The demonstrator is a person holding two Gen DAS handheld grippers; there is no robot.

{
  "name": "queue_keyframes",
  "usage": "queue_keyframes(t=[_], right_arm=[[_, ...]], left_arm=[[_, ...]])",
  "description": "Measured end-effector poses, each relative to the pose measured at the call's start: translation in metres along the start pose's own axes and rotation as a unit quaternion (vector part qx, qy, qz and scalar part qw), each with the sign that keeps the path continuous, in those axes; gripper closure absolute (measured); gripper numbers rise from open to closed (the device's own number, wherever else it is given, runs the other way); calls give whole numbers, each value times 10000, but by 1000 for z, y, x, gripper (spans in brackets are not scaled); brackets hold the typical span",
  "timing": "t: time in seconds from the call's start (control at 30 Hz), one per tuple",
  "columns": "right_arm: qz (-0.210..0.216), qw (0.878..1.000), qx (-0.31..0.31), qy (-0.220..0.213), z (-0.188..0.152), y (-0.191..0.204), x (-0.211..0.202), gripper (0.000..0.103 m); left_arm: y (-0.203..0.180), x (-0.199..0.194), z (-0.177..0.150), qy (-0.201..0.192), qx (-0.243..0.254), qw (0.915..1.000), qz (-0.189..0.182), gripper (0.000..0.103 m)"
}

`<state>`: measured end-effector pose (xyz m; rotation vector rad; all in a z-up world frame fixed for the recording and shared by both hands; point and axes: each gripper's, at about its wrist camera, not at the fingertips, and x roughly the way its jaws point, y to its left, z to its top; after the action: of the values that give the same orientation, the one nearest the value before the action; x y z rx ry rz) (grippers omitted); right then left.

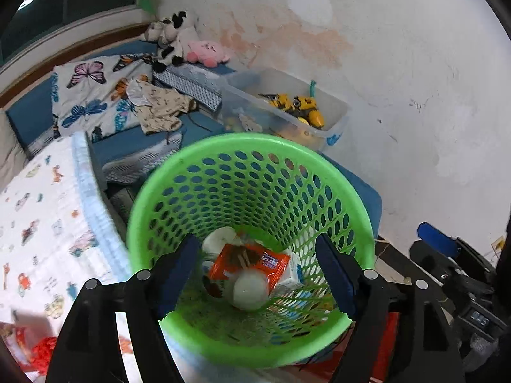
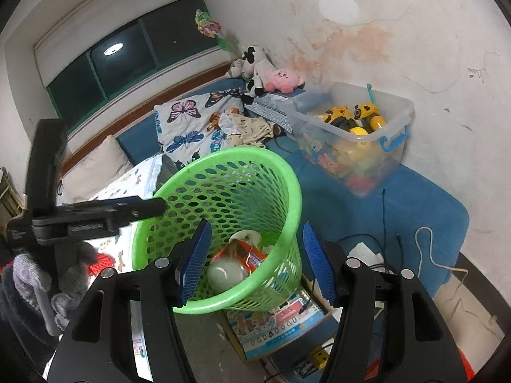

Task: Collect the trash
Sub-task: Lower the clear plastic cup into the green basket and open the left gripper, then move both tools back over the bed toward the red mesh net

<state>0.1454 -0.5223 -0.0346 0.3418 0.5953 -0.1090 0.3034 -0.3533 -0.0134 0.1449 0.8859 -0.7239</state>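
A green perforated waste basket (image 1: pixel 223 159) fills the middle of the left wrist view and also shows in the right wrist view (image 2: pixel 287 198). Inside lie an orange snack wrapper (image 1: pixel 252 265), a white round cup (image 1: pixel 250 292), a paper cup (image 1: pixel 218 239) and a white carton (image 1: pixel 292 274). My left gripper (image 1: pixel 260 274) is open over the basket mouth, holding nothing. My right gripper (image 2: pixel 255 265) is open, its fingers straddling the basket's near right rim; the wrapper (image 2: pixel 246 255) and the white cup (image 2: pixel 225 274) show between them. The left gripper's arm (image 2: pixel 95 214) appears at the basket's left rim.
A clear plastic toy bin (image 2: pixel 351 134) stands on the blue mat (image 2: pixel 415 210) by the wall. Butterfly bedding (image 1: pixel 92 95), clothes and plush toys (image 1: pixel 179 38) lie behind. A printed white blanket (image 1: pixel 41 223) is at the left. A picture box (image 2: pixel 281 325) and cables (image 2: pixel 424 249) lie beside the basket.
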Motion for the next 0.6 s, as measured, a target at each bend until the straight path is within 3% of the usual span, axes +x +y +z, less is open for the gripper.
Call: queue_keyframes(t=[0.27, 0.6], right_arm=[[248, 9995, -164, 59, -6, 28, -3, 41], [635, 9967, -484, 112, -13, 84, -6, 41]], left_arm=[[21, -70, -25, -381, 153, 9988, 272, 30], [74, -152, -80, -619, 55, 9953, 743, 30]])
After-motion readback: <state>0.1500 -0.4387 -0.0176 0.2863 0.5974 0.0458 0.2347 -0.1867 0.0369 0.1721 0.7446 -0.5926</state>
